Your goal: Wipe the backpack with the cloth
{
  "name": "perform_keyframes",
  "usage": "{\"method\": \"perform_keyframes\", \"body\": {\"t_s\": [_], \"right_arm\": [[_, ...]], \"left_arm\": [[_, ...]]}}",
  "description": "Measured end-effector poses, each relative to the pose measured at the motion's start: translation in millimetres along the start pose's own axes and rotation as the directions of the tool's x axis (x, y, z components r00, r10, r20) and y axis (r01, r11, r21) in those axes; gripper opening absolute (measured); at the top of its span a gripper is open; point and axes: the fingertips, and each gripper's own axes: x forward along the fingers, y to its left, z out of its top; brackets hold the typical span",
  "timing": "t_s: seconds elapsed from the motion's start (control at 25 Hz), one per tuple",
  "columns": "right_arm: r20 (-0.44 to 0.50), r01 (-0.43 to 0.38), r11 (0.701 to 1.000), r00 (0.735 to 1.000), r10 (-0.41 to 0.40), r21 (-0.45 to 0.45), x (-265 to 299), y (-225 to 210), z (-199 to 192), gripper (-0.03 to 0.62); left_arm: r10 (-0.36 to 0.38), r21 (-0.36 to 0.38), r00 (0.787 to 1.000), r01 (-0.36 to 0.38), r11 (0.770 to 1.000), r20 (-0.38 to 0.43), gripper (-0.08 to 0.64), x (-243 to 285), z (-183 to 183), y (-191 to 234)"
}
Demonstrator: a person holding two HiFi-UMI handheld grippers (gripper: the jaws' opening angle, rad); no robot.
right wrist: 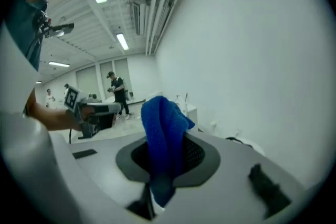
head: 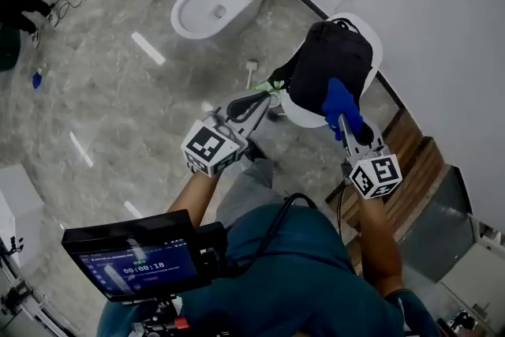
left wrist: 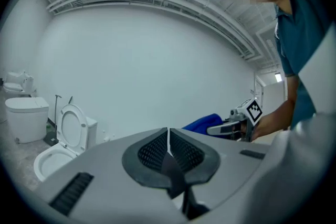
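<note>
Marble floor [head: 118, 91]; backpack [head: 330, 63] covers white stand [head: 304, 113]; cloth [right wrist: 160, 128] fills right gripper [head: 345, 125].

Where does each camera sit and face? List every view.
Head view: on the head, facing down at black fabric backpack; forearms, left gripper, right gripper show.
Left gripper view: on that gripper, facing a white wall; jaws together.
Right gripper view: on that gripper, along the wall; jaws clamp crumpled blue cloth.
Shared: all show the cloth.

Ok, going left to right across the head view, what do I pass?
The left tool → backpack → wooden steps. The cloth and right tool overlap the backpack, so they are left out.
</note>
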Motion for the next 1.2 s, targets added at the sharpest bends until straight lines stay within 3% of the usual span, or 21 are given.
{"method": "perform_keyframes", "body": {"t_s": [0.12, 0.28, 0.48, 0.6, 0.72, 0.84, 1.04, 1.2], "right_arm": [[0.207, 0.101, 0.995, 0.974, -0.094, -0.022, -67.7, 6.7, 34.7, 0.054], [0.421, 0.224, 0.974, 0.885, -0.198, -0.013, -164.2, 41.5, 46.8, 0.054], [0.559, 0.324, 0.946, 0.782, -0.276, 0.014, -279.7, 98.1, 48.9, 0.054], [0.583, 0.385, 0.923, 0.743, -0.329, 0.030, -352.0, 140.3, 36.0, 0.054], [0.591, 0.400, 0.916, 0.729, -0.345, 0.042, -417.8, 198.7, 26.4, 0.054], [0.598, 0.378, 0.925, 0.734, -0.322, 0.034, -452.0, 237.6, 25.5, 0.054], [0.589, 0.352, 0.936, 0.753, -0.295, 0.019, -453.4, 243.5, 18.2, 0.054], [0.570, 0.384, 0.923, 0.757, -0.320, 0.008, -460.6, 318.5, 2.1, 0.054]], "left_arm": [[-0.048, 0.066, 0.999, 0.046, 0.997, 0.021, 0.017, -3.5, 11.8, -41.0], [-0.100, 0.157, 0.994, 0.093, 0.983, 0.039, 0.017, -27.7, 12.3, -105.4], [-0.132, 0.230, 0.984, 0.102, 0.968, 0.116, 0.017, -86.1, 20.6, -194.3], [-0.148, 0.268, 0.977, 0.103, 0.958, 0.154, 0.017, -131.8, 22.5, -253.3], [-0.175, 0.292, 0.971, 0.121, 0.949, 0.164, 0.017, -190.1, 28.9, -308.3], [-0.196, 0.300, 0.964, 0.137, 0.944, 0.179, 0.017, -223.0, 40.1, -340.4], [-0.211, 0.286, 0.964, 0.159, 0.945, 0.162, 0.017, -222.2, 37.9, -350.4], [-0.262, 0.296, 0.954, 0.211, 0.932, 0.147, 0.017, -296.1, 31.2, -356.9]]}}
